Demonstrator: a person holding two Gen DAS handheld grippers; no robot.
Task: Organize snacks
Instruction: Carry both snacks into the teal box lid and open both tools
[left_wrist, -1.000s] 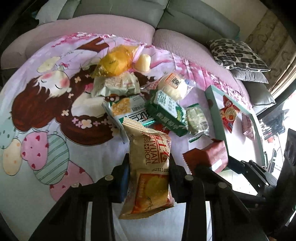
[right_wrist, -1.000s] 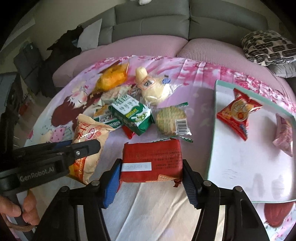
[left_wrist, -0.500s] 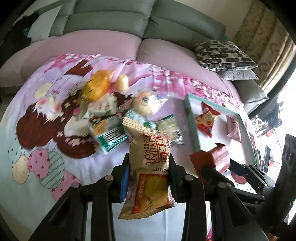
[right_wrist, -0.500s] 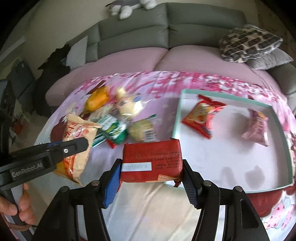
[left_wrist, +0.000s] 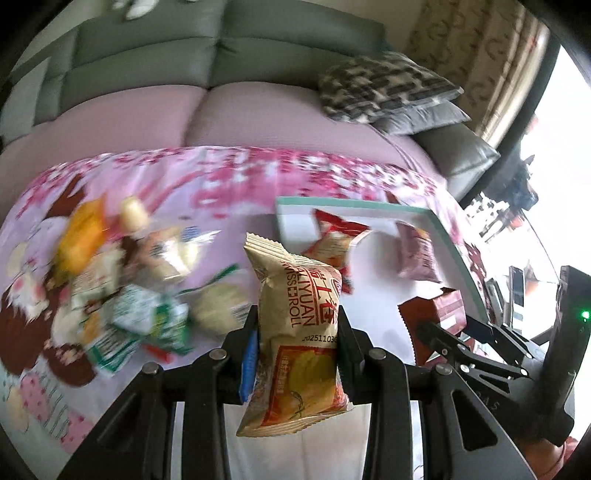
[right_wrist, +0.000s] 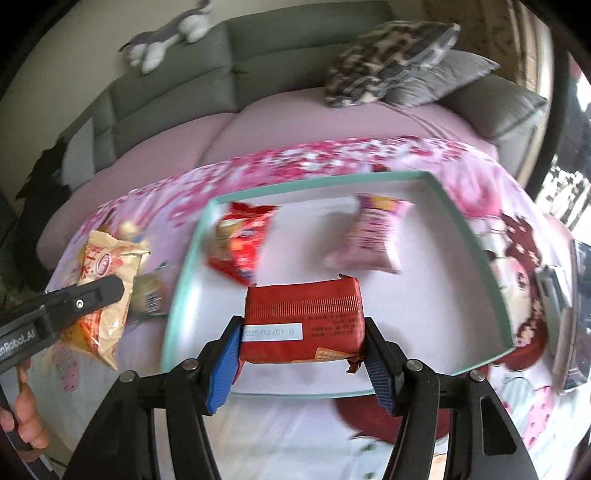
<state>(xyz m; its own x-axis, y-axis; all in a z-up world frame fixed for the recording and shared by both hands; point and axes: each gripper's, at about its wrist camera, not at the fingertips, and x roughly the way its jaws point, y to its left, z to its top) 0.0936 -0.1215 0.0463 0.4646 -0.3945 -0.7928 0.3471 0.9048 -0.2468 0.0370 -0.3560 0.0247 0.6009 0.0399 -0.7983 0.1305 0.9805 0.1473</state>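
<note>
My left gripper (left_wrist: 297, 349) is shut on a tan swiss-roll packet (left_wrist: 299, 332), held upright above the cloth beside the tray; the same packet (right_wrist: 105, 291) shows at the left of the right wrist view. My right gripper (right_wrist: 301, 343) is shut on a red biscuit pack (right_wrist: 303, 315), which hangs over the near half of the white tray with a teal rim (right_wrist: 177, 295). Inside the tray lie a red snack bag (right_wrist: 240, 243) and a pink snack bag (right_wrist: 373, 236). The red pack (left_wrist: 436, 314) and the right gripper's fingers (left_wrist: 454, 350) appear at the right of the left wrist view.
A pile of loose snack packets (left_wrist: 122, 280) lies left of the tray on the pink cartoon-print cloth (left_wrist: 221, 173). Behind is a grey sofa (left_wrist: 184, 55) with patterned cushions (left_wrist: 380, 88) and a plush toy (right_wrist: 166, 33). A person's hand (right_wrist: 26, 417) holds the left gripper.
Both grippers have swung right, away from the snack pile toward the tray, keeping their packets. The red pack now hangs over the tray instead of the cloth.
</note>
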